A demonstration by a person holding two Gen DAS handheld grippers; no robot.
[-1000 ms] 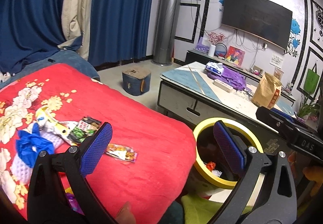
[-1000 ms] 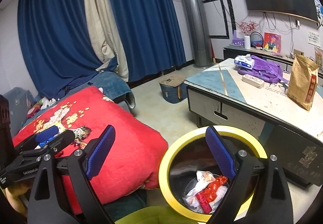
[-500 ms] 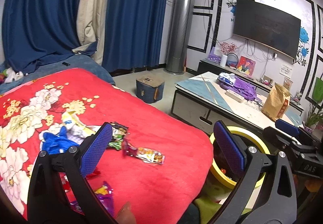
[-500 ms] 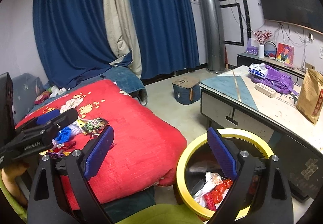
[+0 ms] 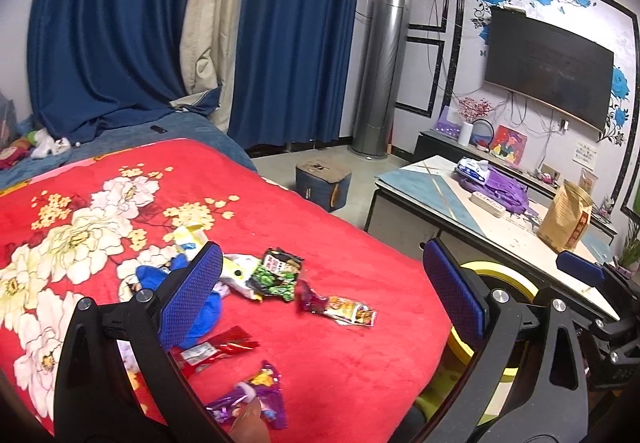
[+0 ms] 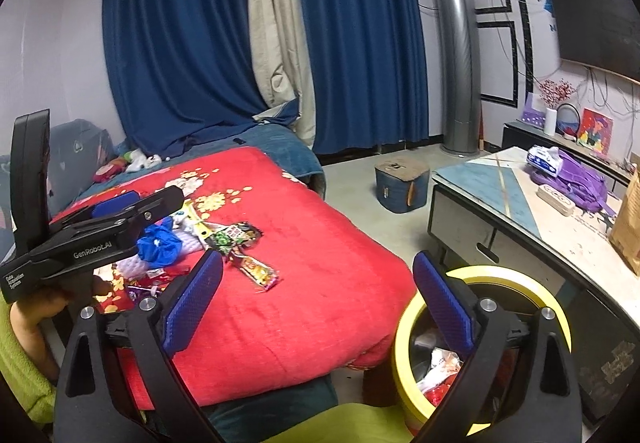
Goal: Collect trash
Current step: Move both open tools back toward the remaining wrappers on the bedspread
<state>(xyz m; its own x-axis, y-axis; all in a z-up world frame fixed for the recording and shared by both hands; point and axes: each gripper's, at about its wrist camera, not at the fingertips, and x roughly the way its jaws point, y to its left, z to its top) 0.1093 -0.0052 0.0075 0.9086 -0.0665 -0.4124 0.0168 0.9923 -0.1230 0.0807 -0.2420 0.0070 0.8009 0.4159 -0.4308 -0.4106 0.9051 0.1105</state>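
Observation:
Snack wrappers lie on the red floral blanket point(image 5: 344, 251): an orange wrapper point(image 5: 340, 309), a green packet point(image 5: 278, 275), a red wrapper point(image 5: 218, 348), a purple wrapper point(image 5: 256, 399) and a blue crumpled bag point(image 6: 159, 244). A yellow-rimmed bin point(image 6: 496, 279) with trash inside stands right of the bed. My left gripper point(image 5: 320, 295) is open and empty above the wrappers. My right gripper point(image 6: 316, 303) is open and empty between the bed edge and the bin. The left gripper's body also shows in the right wrist view point(image 6: 100, 227).
A low coffee table point(image 5: 452, 199) carries a brown paper bag point(image 5: 566, 217), a purple bag and a power strip. A blue stool point(image 6: 402, 185) stands on the floor. Blue curtains, a tower air conditioner and a wall TV line the back.
Both grippers have swung left, away from the bin and toward the bed. The wrappers now lie nearer the middle of the left wrist view. Both grippers stay open.

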